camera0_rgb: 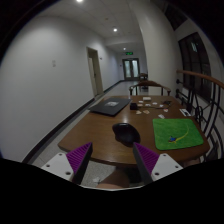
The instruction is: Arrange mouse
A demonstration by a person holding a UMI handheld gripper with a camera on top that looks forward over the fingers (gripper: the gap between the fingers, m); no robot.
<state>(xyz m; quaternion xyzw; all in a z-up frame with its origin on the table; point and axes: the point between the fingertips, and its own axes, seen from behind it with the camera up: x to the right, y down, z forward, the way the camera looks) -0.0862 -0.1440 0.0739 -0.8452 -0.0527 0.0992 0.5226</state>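
A handheld gripper [113,160] looks along a brown wooden table [100,128] set in a long, pale corridor. Its two fingers reach in from the near edge, each bearing a purple pad; the left pad [79,155] and the right pad [146,157] stand well apart, so the fingers are spread open and hold nothing. A dark computer mouse [126,132] lies on the tabletop just ahead of the fingers, roughly in line with the gap between them and slightly toward the right finger, not touching either pad. To the right of the mouse, near the right finger, lies a green mat [177,134], with a small white object on its far part that is too small to identify. Farther along the table, on the left, sits a dark flat laptop [110,105]. Beyond it, on the far right part of the table, are several small light items [150,101] that cannot be made out. A dark railing [200,95] runs along the right side of the scene. The corridor ends far off at a bright doorway [131,68], with round ceiling lights overhead.
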